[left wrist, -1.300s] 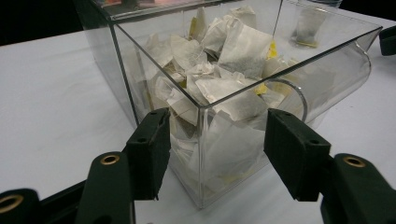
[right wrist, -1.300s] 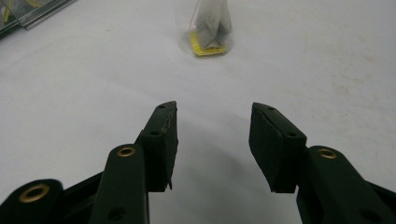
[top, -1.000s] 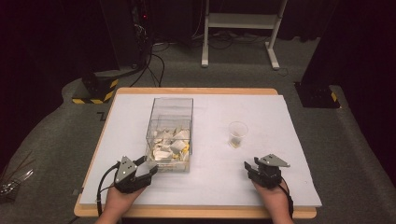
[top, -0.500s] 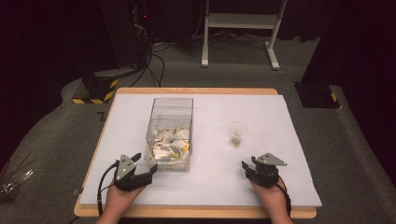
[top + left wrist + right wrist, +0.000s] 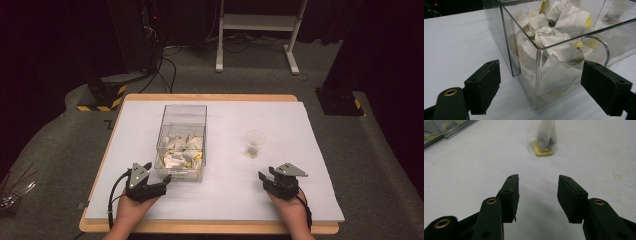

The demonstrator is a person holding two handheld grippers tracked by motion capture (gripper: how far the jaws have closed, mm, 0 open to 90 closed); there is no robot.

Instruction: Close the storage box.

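Tea bags (image 5: 182,150) fill a clear box (image 5: 182,116) on the table's (image 5: 310,200) left half, its long axis running from near edge to far edge. Left gripper (image 5: 159,186) sits at the box's near left corner, jaws just opened wide and empty, probably readying a reach inside. Right gripper (image 5: 265,181) rests near the front edge, jaws half apart, empty, aimed at a cup (image 5: 254,143) holding one bag, probably waiting.

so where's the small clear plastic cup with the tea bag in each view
High view: small clear plastic cup stands right of centre on the white table.
Left gripper view: not in it.
Right gripper view: top centre, beyond the jaws.
Shared landmark: clear plastic box of tea bags.
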